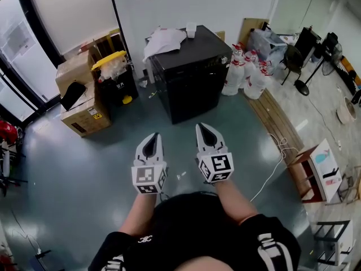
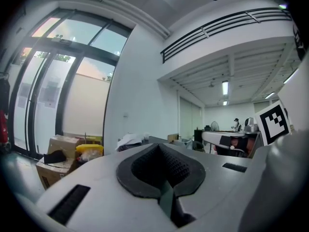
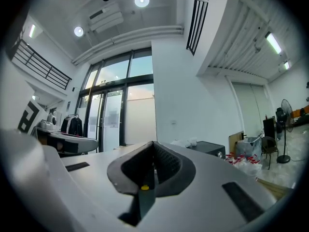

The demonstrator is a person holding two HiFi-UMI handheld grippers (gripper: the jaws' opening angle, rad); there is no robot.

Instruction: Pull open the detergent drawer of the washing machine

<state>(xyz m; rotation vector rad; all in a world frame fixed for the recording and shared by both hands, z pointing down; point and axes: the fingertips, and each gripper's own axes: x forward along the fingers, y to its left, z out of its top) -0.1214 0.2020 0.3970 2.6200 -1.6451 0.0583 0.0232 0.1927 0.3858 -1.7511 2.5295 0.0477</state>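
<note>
The black washing machine point(image 1: 190, 72) stands against the far white wall, with white cloth point(image 1: 163, 40) heaped on its top. Its drawer cannot be made out from here. Both grippers are held level over the green floor, well short of the machine and touching nothing. My left gripper point(image 1: 152, 141) has its jaws together with nothing between them, and so does my right gripper point(image 1: 206, 132). In the left gripper view the machine's top point(image 2: 140, 140) shows small beyond the closed jaws of the left gripper point(image 2: 161, 170). The right gripper view shows the machine point(image 3: 207, 148) off to the right of the right gripper point(image 3: 153, 164).
Cardboard boxes point(image 1: 82, 97) and a black bin with a yellow lid point(image 1: 113, 72) stand left of the machine. White bottles point(image 1: 245, 72) cluster to its right beside wooden planks point(image 1: 276, 123). A white cable point(image 1: 273, 165) trails on the floor. A small shelf point(image 1: 316, 171) sits far right.
</note>
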